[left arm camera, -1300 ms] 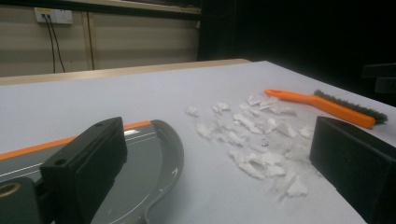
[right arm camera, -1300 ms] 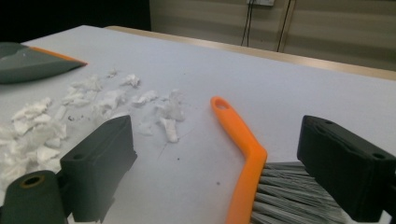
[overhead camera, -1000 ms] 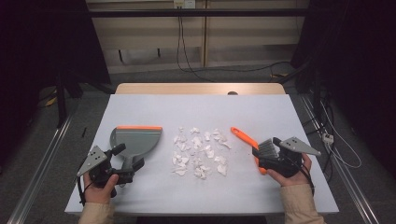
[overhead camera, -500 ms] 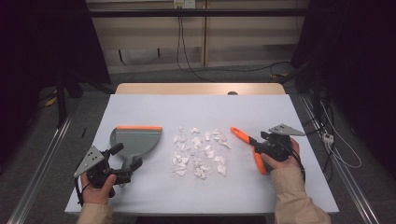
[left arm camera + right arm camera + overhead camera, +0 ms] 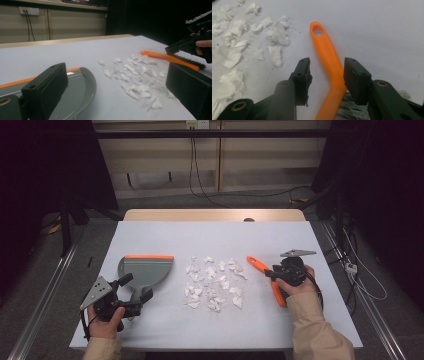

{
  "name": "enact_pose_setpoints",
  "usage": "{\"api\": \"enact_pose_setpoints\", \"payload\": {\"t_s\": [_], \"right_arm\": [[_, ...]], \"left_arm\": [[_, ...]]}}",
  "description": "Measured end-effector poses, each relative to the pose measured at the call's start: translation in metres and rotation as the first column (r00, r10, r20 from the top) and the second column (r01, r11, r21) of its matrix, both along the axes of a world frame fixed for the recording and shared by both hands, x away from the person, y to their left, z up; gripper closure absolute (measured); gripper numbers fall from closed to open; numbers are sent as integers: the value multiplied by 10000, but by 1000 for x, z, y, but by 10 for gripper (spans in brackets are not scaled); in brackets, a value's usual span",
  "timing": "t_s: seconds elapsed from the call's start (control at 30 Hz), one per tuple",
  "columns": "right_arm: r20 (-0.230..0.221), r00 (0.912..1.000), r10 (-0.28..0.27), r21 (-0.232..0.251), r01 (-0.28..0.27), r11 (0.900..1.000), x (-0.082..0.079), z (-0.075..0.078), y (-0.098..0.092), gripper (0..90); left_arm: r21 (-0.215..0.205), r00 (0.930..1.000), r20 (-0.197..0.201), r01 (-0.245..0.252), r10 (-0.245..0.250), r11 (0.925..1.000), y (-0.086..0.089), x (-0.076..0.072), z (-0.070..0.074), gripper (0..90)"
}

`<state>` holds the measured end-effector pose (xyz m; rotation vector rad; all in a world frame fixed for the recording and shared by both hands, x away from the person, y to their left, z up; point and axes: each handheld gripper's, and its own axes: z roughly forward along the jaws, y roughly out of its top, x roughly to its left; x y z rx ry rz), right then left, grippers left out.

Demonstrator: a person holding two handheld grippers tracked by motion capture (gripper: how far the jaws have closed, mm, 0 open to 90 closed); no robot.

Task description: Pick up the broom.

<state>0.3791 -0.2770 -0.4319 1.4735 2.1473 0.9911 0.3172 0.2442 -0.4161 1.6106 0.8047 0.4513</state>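
Closing on orange brush (image 5: 329, 65), right gripper (image 5: 326, 72) jaws not yet pinching; left gripper (image 5: 112, 92) jaws spread.

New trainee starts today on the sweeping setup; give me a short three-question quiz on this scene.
1. True or false: the brush handle lies between the right gripper fingers.
2. What lies between the dustpan and the brush? A) paper scraps B) coins C) screws
3. Fill in: the dustpan's front edge strip is coloured ____.

Key: 1 true; the right fingers have just been closing around the handle, with a gap still showing on one side. 2 A, the white paper scraps. 3 orange.
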Motion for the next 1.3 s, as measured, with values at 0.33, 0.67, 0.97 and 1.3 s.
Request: {"api": "enact_pose_setpoints", "payload": {"t_s": [0.33,0.67,0.97,1.3], "right_arm": [[-505,9972,543,-893,-587,9943,18,-6,5,610],[-1739,9721,1576,-734,-1724,9823,36,-13,-6,683],[-1971,9676,1581,-891,-1782,9799,39,-11,-4,683],[-2128,9563,2007,-1435,-2338,9616,39,-5,-3,682]], "left_arm": [[4,9999,-102,-17,17,10000,1,0,-2,38],[42,9999,-128,-75,75,10000,2,1,-3,38],[123,9998,-101,-154,155,9998,3,-2,-3,39],[23,9998,-204,-51,52,10000,3,-2,-3,39]]}}
